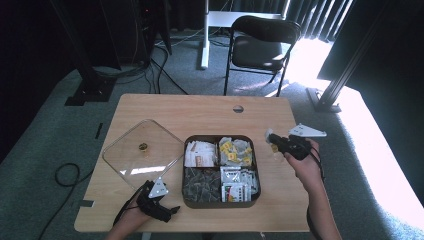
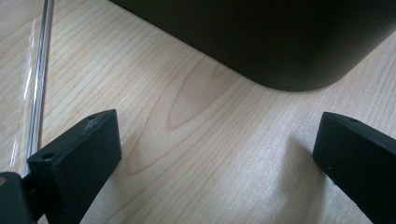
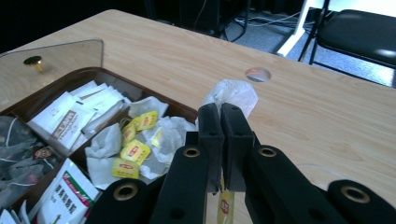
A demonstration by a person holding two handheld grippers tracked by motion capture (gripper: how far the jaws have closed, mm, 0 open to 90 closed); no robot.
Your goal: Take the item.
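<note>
A dark square box (image 1: 186,200) with four compartments of tea bags sits on the wooden table. My right gripper (image 1: 271,139) hangs above the table just right of the box, shut on a white tea bag (image 3: 233,95) whose yellow tag (image 3: 226,205) dangles under the jaws. The far right compartment holds more yellow-tagged tea bags (image 3: 135,137). My left gripper (image 1: 171,212) rests low on the table by the box's near left corner (image 2: 289,70), open with nothing between its fingers (image 2: 84,158).
A clear square lid with a brass knob (image 1: 143,147) lies flat left of the box. A round cable hole (image 1: 238,108) is in the table's far side. A black folding chair (image 1: 260,45) stands beyond the table.
</note>
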